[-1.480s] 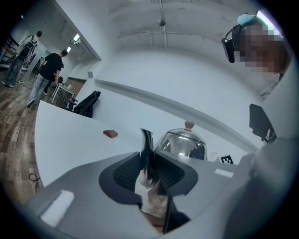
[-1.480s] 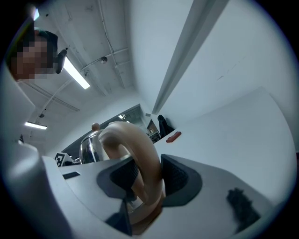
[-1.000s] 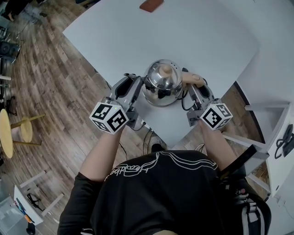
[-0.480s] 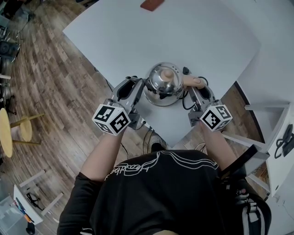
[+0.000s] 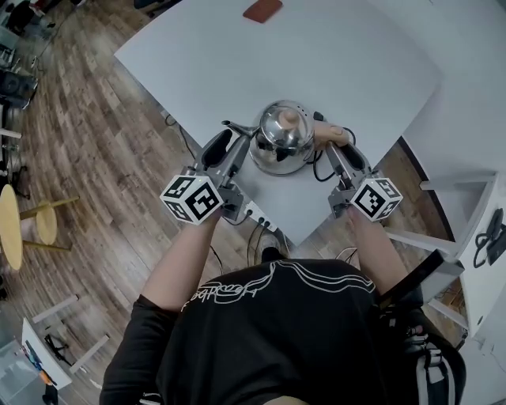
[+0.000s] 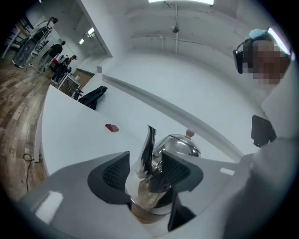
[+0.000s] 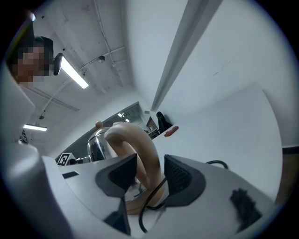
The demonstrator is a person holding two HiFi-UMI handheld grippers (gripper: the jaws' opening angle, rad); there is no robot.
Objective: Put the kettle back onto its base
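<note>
The steel kettle [image 5: 281, 141] with a tan knob stands on the white table [image 5: 348, 55], on a tan base [image 6: 145, 212] that shows only as a ring beneath it. My left gripper [image 5: 239, 134] is at the kettle's left side. Its jaws have just been opening, and the thin spout [image 6: 148, 147] stands between them with a gap beside it [image 6: 145, 170]. My right gripper [image 5: 334, 145] is at the right side. Its jaws have also just been opening, and the curved tan handle [image 7: 140, 144] passes loosely between the pads [image 7: 149, 172]. A black cord [image 7: 149, 205] runs from the base.
A small red-brown object [image 5: 262, 9] lies at the table's far edge. A white power strip [image 5: 258, 212] and cables sit at the near table edge below the kettle. Wooden floor and stools [image 5: 35, 225] lie to the left, white furniture [image 5: 466, 237] to the right.
The kettle has sunk a little and now looks smaller in the head view. Both grippers' jaws have spread apart from the spout and the handle. The hands have barely shifted.
</note>
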